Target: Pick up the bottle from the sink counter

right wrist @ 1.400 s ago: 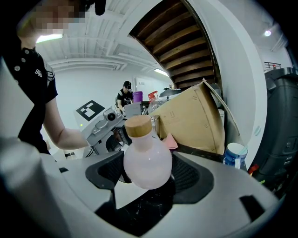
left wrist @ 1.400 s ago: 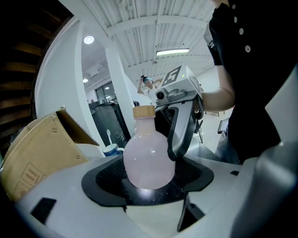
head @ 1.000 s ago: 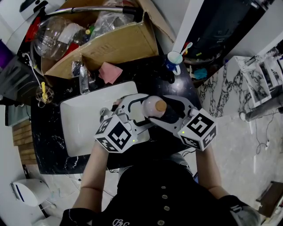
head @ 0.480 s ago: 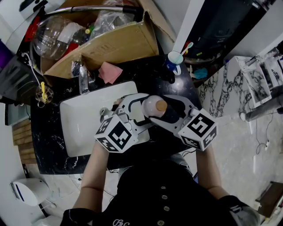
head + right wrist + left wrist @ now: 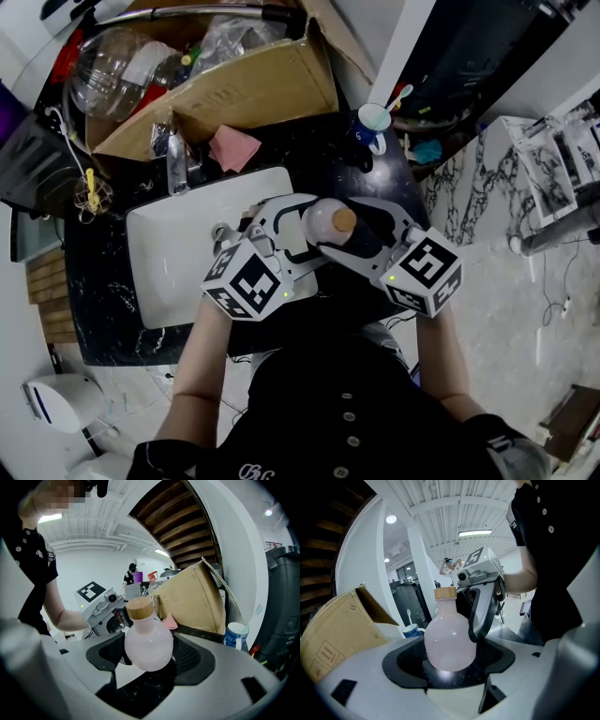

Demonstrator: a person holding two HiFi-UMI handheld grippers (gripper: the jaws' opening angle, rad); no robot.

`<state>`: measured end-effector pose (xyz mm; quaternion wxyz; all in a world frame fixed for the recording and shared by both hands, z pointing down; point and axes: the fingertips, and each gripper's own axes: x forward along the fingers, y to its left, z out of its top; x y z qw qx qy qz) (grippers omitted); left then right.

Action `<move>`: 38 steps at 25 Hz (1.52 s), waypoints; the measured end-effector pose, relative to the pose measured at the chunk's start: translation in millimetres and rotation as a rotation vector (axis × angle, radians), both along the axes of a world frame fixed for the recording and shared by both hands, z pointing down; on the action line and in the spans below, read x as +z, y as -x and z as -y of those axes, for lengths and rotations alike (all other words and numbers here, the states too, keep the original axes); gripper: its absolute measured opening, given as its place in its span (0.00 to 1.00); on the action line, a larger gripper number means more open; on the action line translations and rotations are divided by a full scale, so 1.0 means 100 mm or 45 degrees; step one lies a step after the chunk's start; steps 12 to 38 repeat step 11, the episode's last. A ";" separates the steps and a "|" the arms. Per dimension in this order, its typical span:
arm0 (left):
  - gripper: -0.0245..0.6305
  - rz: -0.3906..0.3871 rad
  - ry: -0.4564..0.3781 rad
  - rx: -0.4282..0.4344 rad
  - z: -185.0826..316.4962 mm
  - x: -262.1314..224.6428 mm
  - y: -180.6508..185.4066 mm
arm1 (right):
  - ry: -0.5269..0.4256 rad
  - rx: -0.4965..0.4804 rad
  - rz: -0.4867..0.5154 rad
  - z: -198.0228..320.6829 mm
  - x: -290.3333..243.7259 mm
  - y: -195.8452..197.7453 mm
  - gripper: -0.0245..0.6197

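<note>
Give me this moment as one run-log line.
phase: grasp | bottle: upright, capped | left gripper: shut on bottle | right gripper: shut on bottle | lift off counter: cannot tell

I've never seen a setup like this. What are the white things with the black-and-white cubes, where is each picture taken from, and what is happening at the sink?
There is no robot here. A person holds a hand-held tool in each hand, the left gripper and the right gripper; the patterned cubes are part of them. The head view looks down from a camera on the person's head. Each gripper view looks along one gripper's fingers. Below are a black counter, a white sink, a faucet, a pink cloth, a cup and a cardboard box. Both grippers have their fingers closed on a pale pink bottle with a tan cap.
</note>
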<state>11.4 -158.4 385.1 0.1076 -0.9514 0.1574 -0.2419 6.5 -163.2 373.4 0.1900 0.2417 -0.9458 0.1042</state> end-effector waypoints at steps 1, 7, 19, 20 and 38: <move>0.58 0.000 -0.001 0.000 0.00 0.00 0.00 | -0.002 0.001 0.001 0.00 0.00 0.00 0.54; 0.58 -0.006 -0.003 0.002 0.01 0.00 0.00 | -0.010 0.005 0.000 0.01 0.00 0.00 0.54; 0.58 -0.008 -0.003 0.003 0.03 0.00 0.00 | -0.015 0.006 -0.001 0.03 -0.01 0.01 0.54; 0.58 -0.008 -0.003 0.003 0.03 0.00 0.00 | -0.015 0.006 -0.001 0.03 -0.01 0.01 0.54; 0.58 -0.008 -0.003 0.003 0.03 0.00 0.00 | -0.015 0.006 -0.001 0.03 -0.01 0.01 0.54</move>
